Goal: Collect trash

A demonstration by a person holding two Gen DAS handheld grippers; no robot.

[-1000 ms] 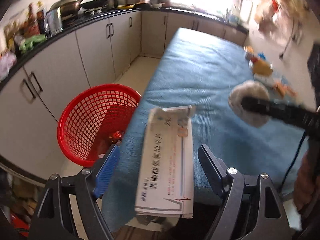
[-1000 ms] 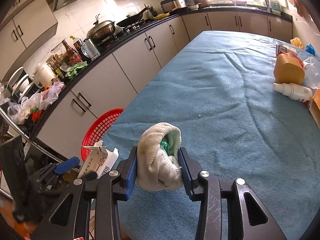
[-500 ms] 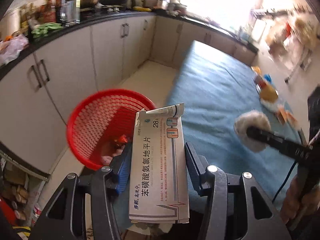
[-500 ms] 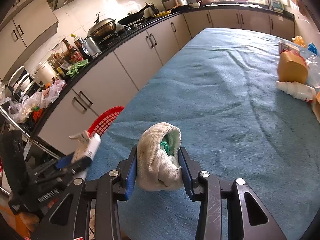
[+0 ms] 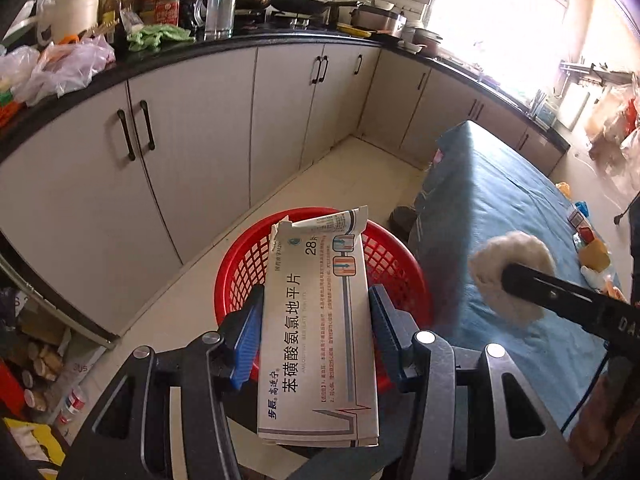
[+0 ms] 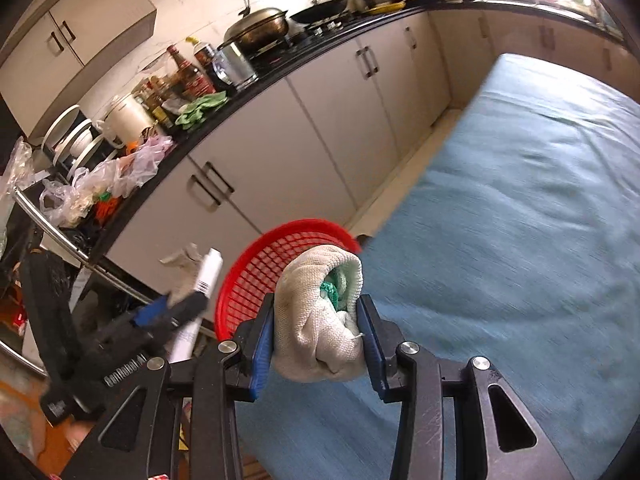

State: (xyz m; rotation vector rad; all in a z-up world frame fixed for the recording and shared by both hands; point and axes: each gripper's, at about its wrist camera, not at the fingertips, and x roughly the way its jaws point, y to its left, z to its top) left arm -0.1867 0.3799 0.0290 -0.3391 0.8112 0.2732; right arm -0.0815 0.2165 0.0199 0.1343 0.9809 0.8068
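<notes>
Kitchen cabinets (image 5: 192, 152) with dark handles curve across the upper left of both wrist views, under a black counter (image 5: 224, 42) crowded with bottles, pots and plastic bags. Low in the centre of the left view, the flattened medicine box (image 5: 320, 332) stands lengthwise between the blue pads of the left gripper (image 5: 316, 332), whose fingers are closed narrowly against its two long edges. Its torn upper end overlaps the far rim of the red mesh basket (image 5: 392, 256), which sits on the pale floor (image 5: 320, 176) just beside the corner of the blue-covered table (image 5: 500, 232). At right centre there, the right gripper (image 6: 318, 332) appears as a dark bar across a balled-up cloth glove (image 6: 316, 316). In its own view, lower centre, its pads are pressed tight on that off-white bundle, with green fabric showing inside, at the table's near edge and in front of the basket's rim.
</notes>
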